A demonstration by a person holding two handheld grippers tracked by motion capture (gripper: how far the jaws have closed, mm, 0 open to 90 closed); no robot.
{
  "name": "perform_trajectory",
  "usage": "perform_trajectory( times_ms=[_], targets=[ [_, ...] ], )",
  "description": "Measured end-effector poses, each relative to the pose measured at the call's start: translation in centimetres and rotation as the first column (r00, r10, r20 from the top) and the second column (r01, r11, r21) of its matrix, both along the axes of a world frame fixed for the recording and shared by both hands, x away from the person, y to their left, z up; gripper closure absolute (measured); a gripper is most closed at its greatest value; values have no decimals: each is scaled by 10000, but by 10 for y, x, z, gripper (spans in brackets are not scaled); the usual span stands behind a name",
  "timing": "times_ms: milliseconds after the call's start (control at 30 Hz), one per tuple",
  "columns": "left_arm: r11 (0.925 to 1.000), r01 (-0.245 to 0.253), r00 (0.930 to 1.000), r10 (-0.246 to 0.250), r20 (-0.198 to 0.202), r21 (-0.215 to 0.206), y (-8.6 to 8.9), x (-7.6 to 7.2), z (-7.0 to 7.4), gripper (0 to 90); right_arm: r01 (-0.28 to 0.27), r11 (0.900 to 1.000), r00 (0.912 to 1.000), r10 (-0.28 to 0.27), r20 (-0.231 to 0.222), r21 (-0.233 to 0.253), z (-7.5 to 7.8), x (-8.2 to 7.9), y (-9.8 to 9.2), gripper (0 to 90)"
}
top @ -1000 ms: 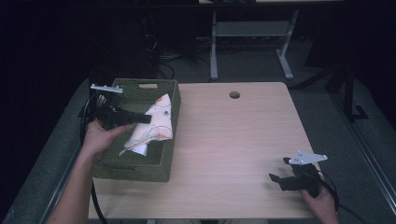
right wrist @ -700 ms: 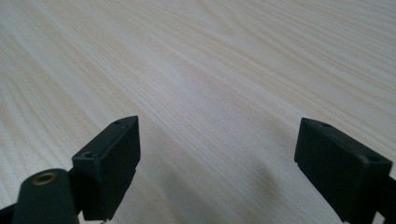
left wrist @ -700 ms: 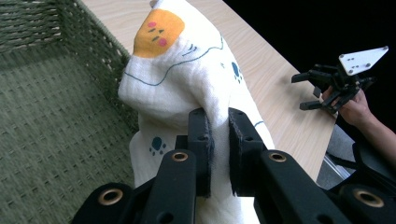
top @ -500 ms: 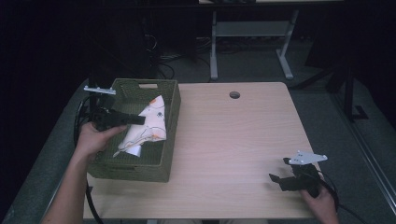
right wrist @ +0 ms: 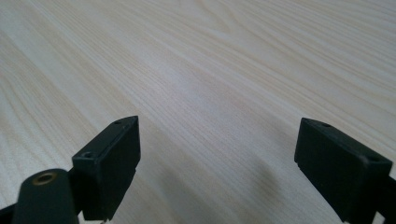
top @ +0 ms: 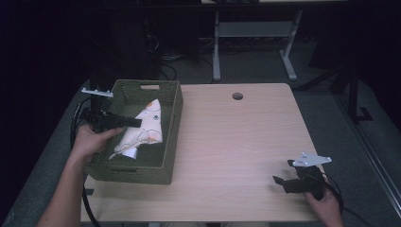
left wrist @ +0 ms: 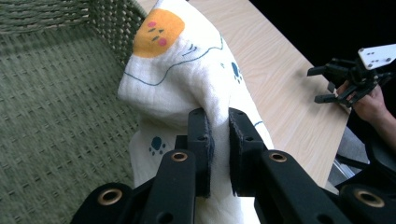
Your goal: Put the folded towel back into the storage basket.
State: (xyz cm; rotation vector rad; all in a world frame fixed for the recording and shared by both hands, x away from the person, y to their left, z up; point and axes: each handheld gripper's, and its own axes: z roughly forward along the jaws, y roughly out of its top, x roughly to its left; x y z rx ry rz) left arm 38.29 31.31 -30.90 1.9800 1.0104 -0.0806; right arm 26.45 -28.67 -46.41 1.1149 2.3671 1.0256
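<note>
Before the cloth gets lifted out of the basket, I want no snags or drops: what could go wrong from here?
The left gripper pinches only a narrow fold of the white printed cloth, so it might slip free as it rises. The cloth hangs against the woven basket wall and could catch on the weave or drag the basket along. The right gripper rests open, far across the table, too distant to steady anything.

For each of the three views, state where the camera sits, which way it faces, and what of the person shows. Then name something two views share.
High view: above the person's side, looking forward and down on the table; both forearms show.
Left gripper view: rides the left gripper, facing the cloth in the basket.
Right gripper view: rides the right gripper, facing bare tabletop.
Shared: high and left gripper views both show cloth, basket, right gripper.
</note>
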Motion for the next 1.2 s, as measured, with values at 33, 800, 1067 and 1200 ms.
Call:
perform_trajectory(
  times_ms=[33, 800, 1067, 1200],
  targets=[
    [10000, -7, 10000, 8, -33, 44, 2, 2, -1, 811, 53, 10000, 10000, -53, -8, -2, 0, 0, 0, 140],
    [9927, -124, 9996, 153, -230, 1203, 23, 41, -25, 680, 166, 9997, 9998, -167, -69, -164, -2, -2, -2, 140],
    [9941, -157, 9998, 172, -131, 1075, 21, 33, -18, 618, 99, 9998, 9999, -101, -94, -195, -3, -2, 0, 140],
    [9933, 55, 9999, -44, -101, 1157, 14, 29, -16, 613, 118, 9998, 9999, -120, -106, -157, -2, -2, 1, 140]
  ],
)
